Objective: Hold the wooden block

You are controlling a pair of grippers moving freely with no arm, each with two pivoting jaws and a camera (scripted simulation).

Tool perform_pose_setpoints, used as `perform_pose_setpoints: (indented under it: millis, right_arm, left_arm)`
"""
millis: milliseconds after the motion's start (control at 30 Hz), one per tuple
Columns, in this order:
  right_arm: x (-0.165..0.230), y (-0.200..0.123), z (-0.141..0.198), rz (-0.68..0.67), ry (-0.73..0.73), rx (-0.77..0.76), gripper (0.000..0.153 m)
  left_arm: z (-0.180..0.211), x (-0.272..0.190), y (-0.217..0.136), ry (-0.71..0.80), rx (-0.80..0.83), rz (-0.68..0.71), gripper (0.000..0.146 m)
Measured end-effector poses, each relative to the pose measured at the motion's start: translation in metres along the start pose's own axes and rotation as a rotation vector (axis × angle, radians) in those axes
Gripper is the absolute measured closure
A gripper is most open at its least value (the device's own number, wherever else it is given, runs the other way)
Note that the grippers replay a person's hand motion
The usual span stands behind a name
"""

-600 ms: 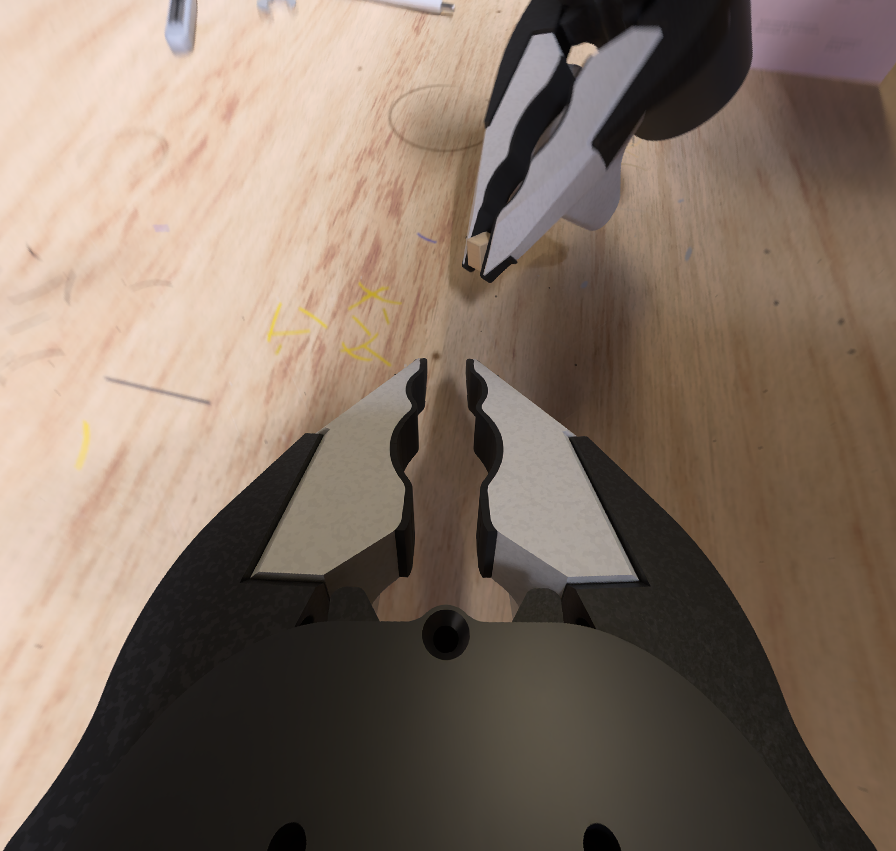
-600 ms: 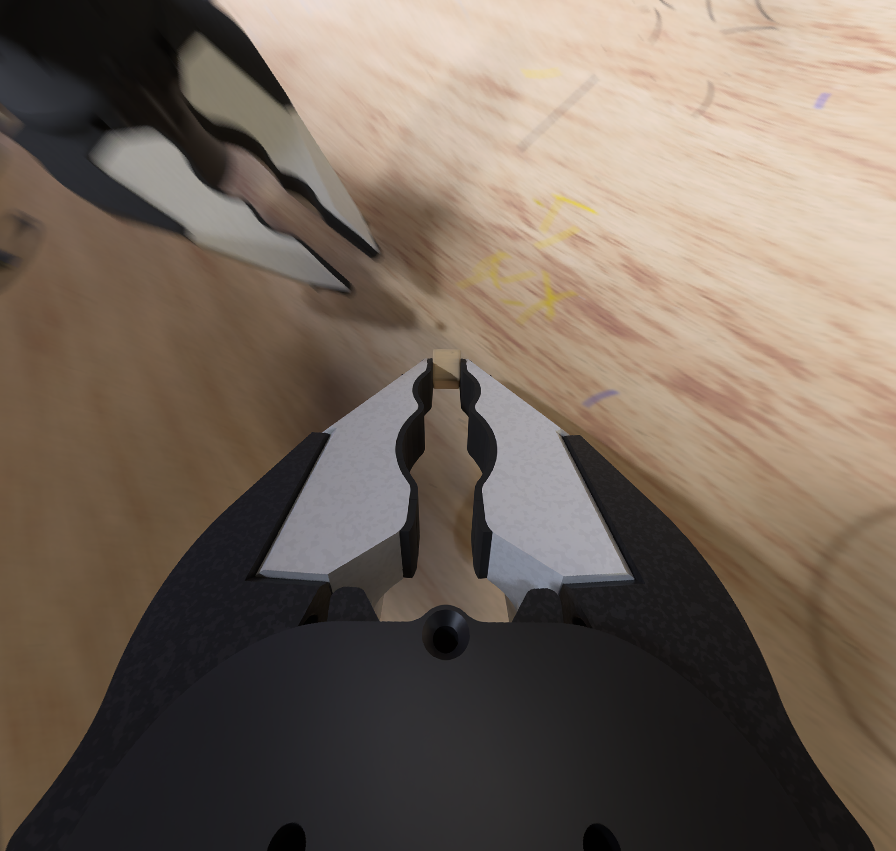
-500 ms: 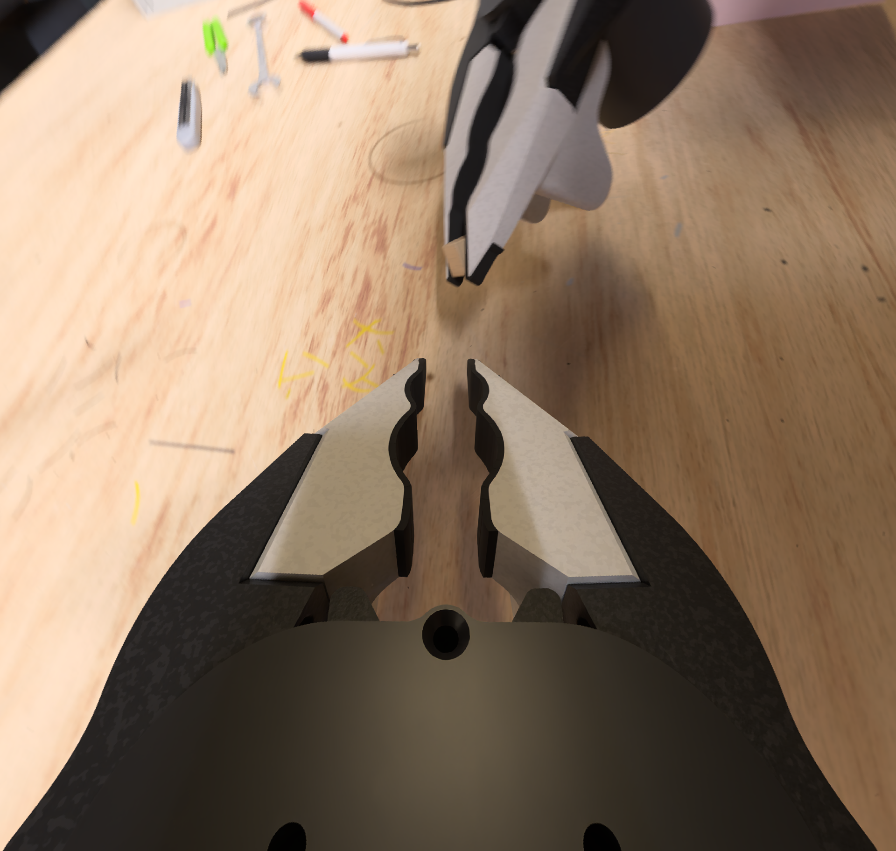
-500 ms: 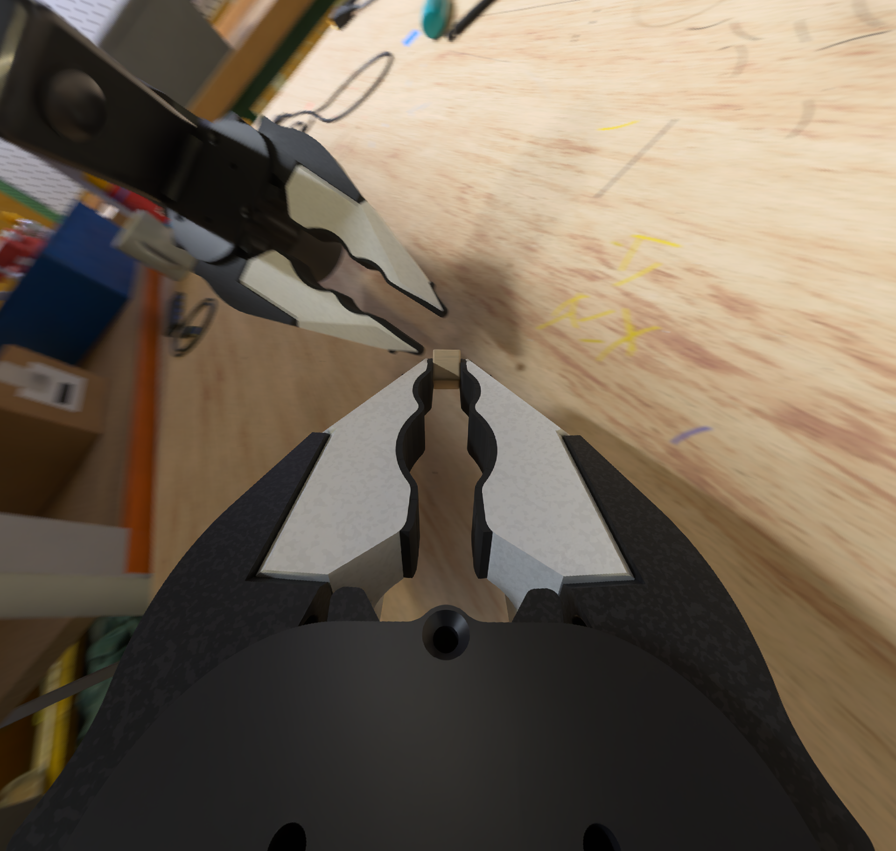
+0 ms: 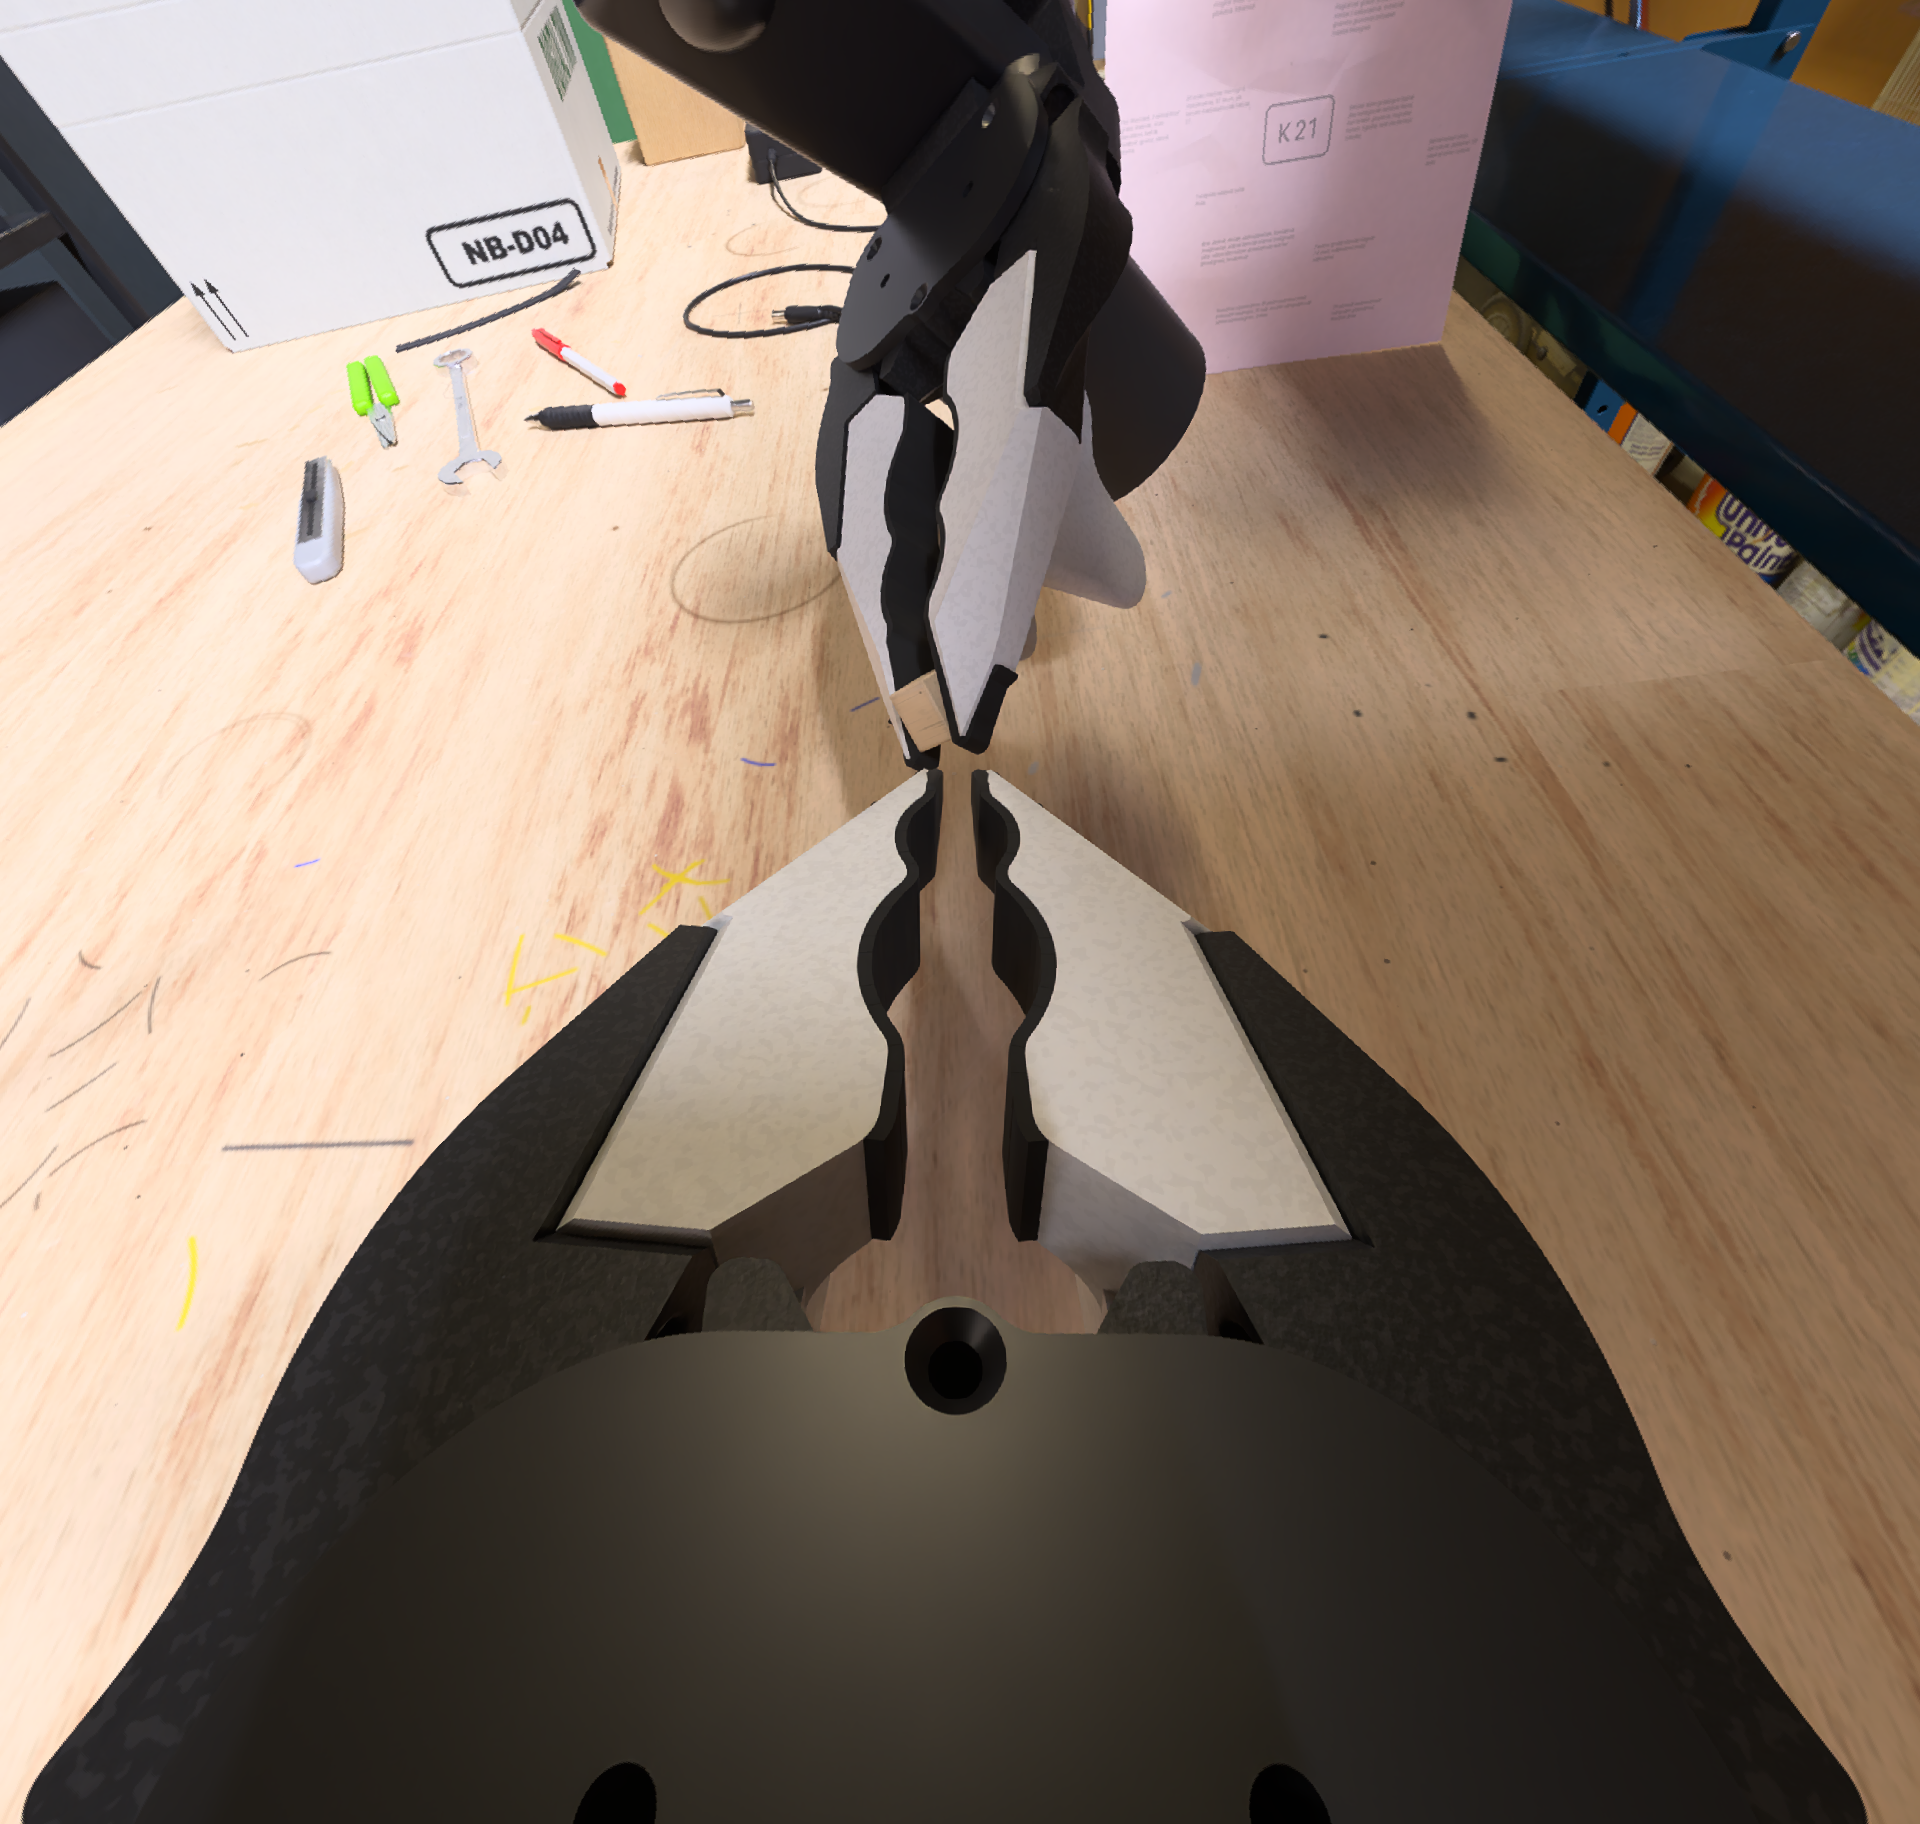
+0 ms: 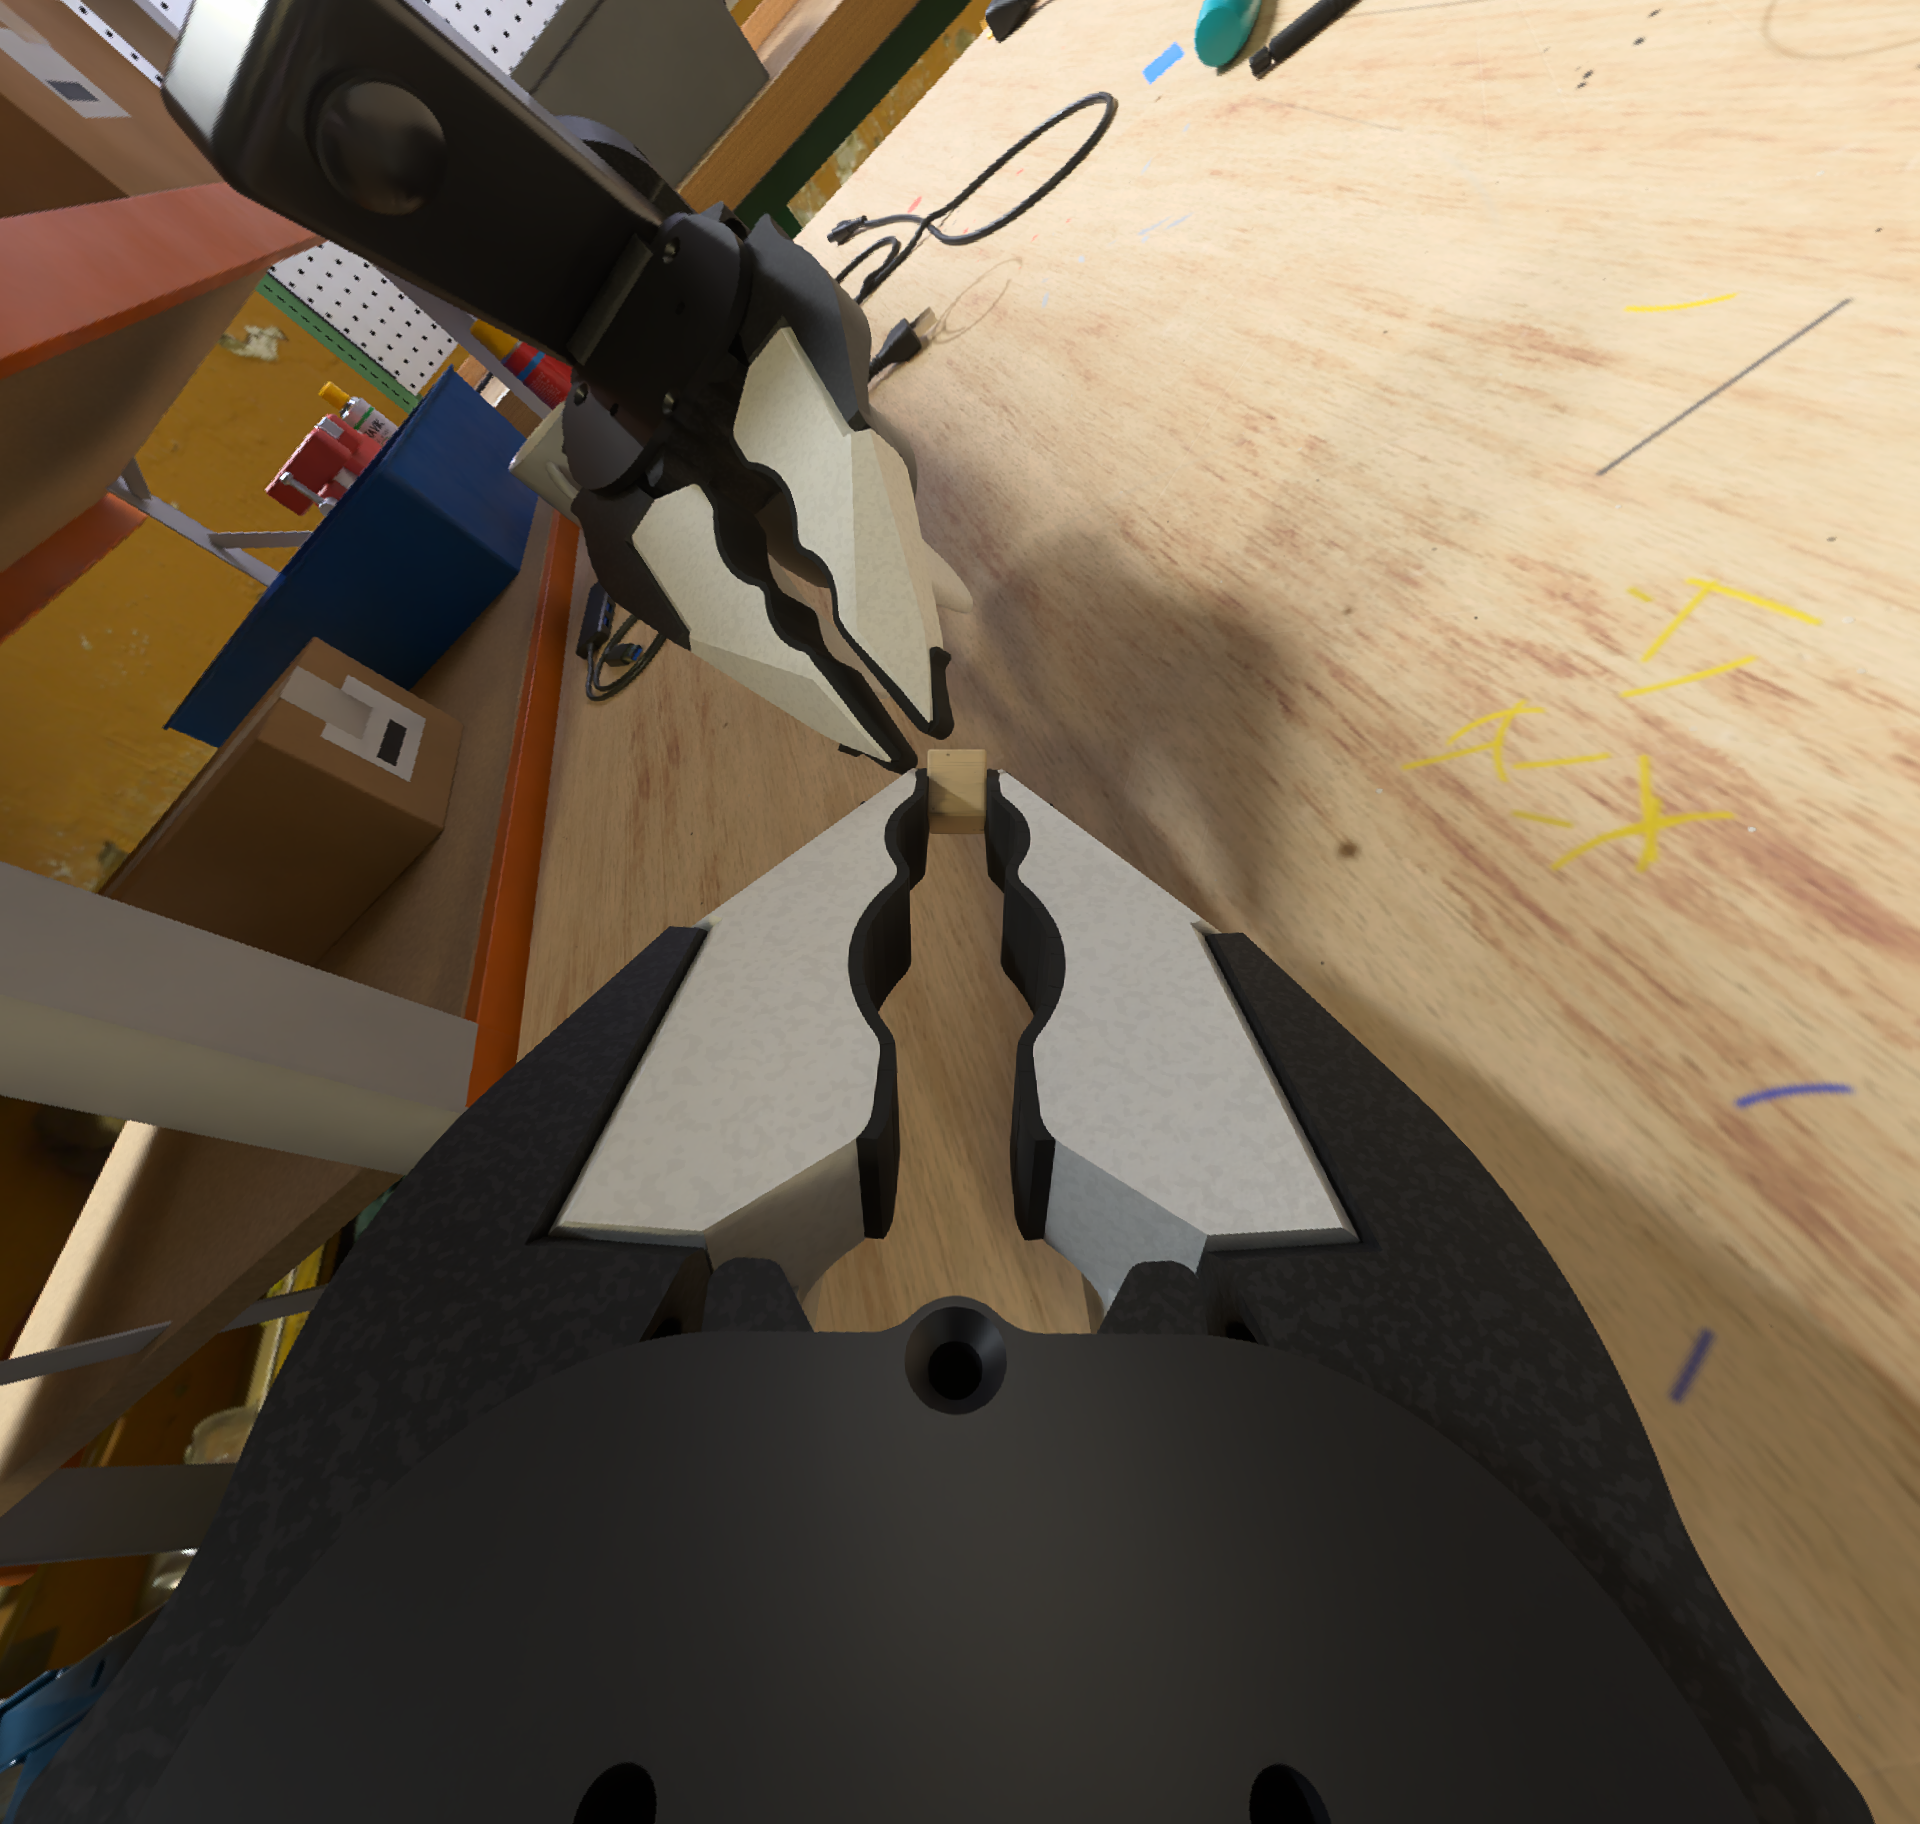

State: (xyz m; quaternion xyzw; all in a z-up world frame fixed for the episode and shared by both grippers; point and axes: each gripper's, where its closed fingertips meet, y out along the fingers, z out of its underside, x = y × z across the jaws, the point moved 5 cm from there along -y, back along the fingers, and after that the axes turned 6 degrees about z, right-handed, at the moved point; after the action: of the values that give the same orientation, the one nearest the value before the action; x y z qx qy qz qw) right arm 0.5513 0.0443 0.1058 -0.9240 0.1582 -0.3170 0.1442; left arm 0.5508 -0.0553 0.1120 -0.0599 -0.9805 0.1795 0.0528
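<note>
From my seat: workbench [image 5: 1351,943] fills both views. White box [image 5: 291,112] sits at its far end, contents hidden; pink sheet [image 5: 1288,143] stands to the box's right. My right gripper [image 6: 956,785] is clamped on the wooden block [image 6: 956,787], which is pinched at the very tips, off the bench. Left gripper [image 5: 956,785] is narrow w/ nothing between its fingers, tips just short of the block [image 5: 921,712]. Pen [image 5: 639,413], wrench [image 5: 462,418], green pliers [image 5: 372,398] lie near the box.
</note>
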Motion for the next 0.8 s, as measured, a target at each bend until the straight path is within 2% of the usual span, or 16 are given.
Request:
perform_pose_setpoints:
  millis: [333, 567, 800]
  right_arm:
    - [0.003, 0.001, -0.001, -0.010, -0.012, -0.010, 0.143]
    - [0.004, 0.000, -0.004, -0.019, -0.005, -0.036, 0.143]
    - [0.004, -0.016, -0.016, -0.091, 0.053, -0.198, 0.143]
  left_arm:
    - [0.001, -0.001, -0.003, -0.023, 0.004, 0.003, 0.136]
    - [0.000, -0.001, -0.004, -0.014, -0.010, -0.011, 0.143]
    - [-0.008, 0.005, -0.018, -0.027, -0.132, -0.042, 0.144]
